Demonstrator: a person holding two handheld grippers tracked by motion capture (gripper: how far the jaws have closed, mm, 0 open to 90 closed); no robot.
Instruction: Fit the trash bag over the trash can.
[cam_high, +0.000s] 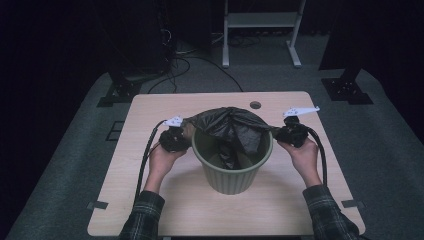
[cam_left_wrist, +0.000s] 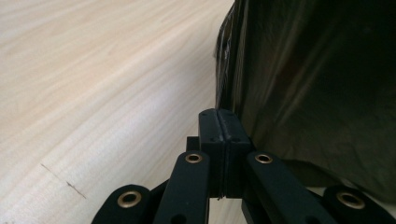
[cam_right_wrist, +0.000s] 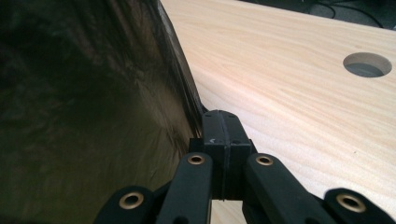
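Note:
A pale green ribbed bin (cam_high: 232, 175) stands at the middle of the wooden table (cam_high: 150, 200). A black plastic bag (cam_high: 230, 127) is stretched across its mouth and sags inside it. At the bin's left rim my left gripper (cam_high: 184, 129) is shut on the bag's left edge. In the left gripper view the jaws (cam_left_wrist: 219, 114) are pressed together with the bag (cam_left_wrist: 317, 84) running off to their right. My right gripper (cam_high: 282, 132) is shut on the bag's right edge. In the right gripper view it (cam_right_wrist: 220, 116) pinches the film (cam_right_wrist: 84, 93) that spreads to the left.
A round cable hole (cam_high: 255, 105) sits in the table behind the bin, also seen as a hole (cam_right_wrist: 367, 64) in the right gripper view. Beyond the table are a white metal frame (cam_high: 260, 30), black stands and cables on grey carpet.

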